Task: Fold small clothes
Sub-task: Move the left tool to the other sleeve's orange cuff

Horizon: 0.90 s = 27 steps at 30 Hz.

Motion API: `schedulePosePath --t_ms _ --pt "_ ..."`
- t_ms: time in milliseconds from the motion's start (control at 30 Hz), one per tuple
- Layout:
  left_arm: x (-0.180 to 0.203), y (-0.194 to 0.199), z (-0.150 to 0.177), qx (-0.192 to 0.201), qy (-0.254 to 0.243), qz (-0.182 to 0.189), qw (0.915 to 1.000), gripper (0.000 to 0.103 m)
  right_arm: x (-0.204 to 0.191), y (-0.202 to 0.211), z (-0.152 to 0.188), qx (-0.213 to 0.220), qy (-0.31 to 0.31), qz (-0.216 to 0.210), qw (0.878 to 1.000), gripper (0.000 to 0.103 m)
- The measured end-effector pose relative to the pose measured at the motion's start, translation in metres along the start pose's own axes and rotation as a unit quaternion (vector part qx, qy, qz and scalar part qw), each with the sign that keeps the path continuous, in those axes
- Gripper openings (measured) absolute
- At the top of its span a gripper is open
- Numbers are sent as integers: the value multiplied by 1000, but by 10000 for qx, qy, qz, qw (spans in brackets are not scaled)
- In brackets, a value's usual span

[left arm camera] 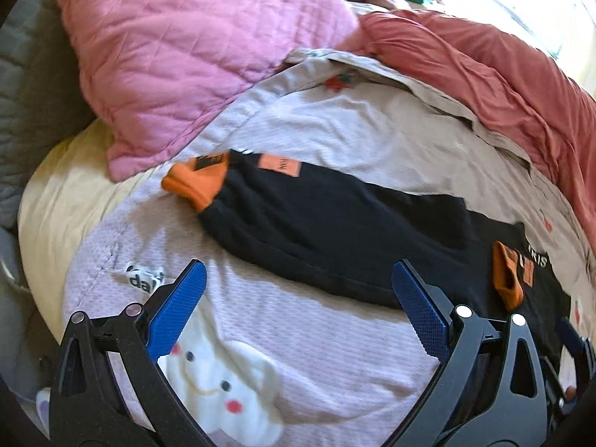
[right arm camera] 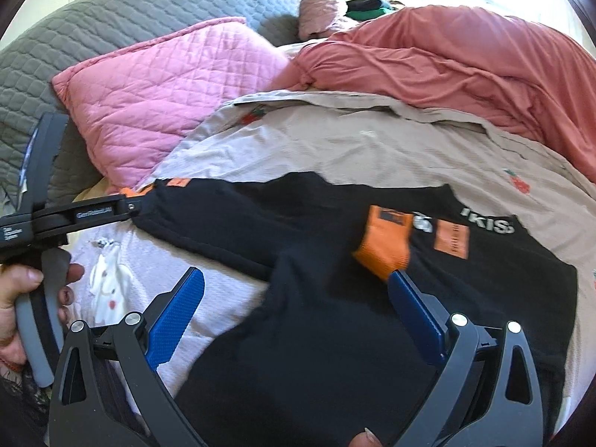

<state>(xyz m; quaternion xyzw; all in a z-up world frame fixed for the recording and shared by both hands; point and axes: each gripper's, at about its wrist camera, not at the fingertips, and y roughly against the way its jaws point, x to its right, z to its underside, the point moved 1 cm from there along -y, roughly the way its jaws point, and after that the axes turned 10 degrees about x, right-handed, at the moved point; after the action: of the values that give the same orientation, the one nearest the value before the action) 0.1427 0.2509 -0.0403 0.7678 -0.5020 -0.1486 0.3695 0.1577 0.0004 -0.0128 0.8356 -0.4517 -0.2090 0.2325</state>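
Black long-sleeved top with orange cuffs [right arm camera: 335, 260], spread on a bed, long axis left to right across both views.

Right gripper [right arm camera: 296, 298]: fingers apart, over the body and near the folded-in cuff; nearer arm. Left gripper [left arm camera: 298, 290]: fingers apart, short of the hem, over a lilac knit garment [left arm camera: 298, 354]. Beyond: beige sheet [right arm camera: 372, 141], pink quilted pillow [left arm camera: 178, 44], red blanket [right arm camera: 465, 52].
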Motion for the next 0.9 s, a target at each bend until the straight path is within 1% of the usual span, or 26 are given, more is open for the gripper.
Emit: schedulePosePath --t_ms 67,133,267,367,400,467,600,667,733,800,867,900 --pt "-13 -5 -2 -56 230 -11 9997 93 -12 -6 -1 -51 108 -76 9999 98" --pt "-27 -9 -4 -71 423 -108 9990 93 -23 -11 -2 -89 184 -159 9997 98" --pt "-44 -15 -6 -49 647 -221 9976 93 -41 -19 -4 -158 309 -280 9990 98" --pt "-52 -22 -10 38 754 -299 9967 93 -50 -21 -4 -172 364 -313 9987 98" --pt "-55 -25 -11 84 821 -329 9960 91 -51 -20 -3 -170 358 -323 9987 98" --pt "-57 -33 -14 85 950 -279 9951 73 -50 -19 0 -194 355 -318 9987 98" --pt "-54 -53 -23 35 904 -435 9949 67 -36 -15 10 -274 289 -189 9990 98" --pt "-57 -61 -26 17 999 -506 9937 66 -25 -12 15 -321 142 -109 9993 98" --pt "-64 -69 -29 -13 1207 -577 9910 66 -12 -9 19 -366 -46 -25 9993 98" --pt "-71 -74 -29 -34 1470 -534 9877 54 -1 -6 23 -400 -192 43 9990 98" --pt "-78 -77 -28 -33 1719 -447 9841 24 12 -3 26 -419 -328 145 9985 98" --pt "-79 -77 -28 -31 1771 -409 9833 19 18 -1 28 -429 -390 198 9981 98"
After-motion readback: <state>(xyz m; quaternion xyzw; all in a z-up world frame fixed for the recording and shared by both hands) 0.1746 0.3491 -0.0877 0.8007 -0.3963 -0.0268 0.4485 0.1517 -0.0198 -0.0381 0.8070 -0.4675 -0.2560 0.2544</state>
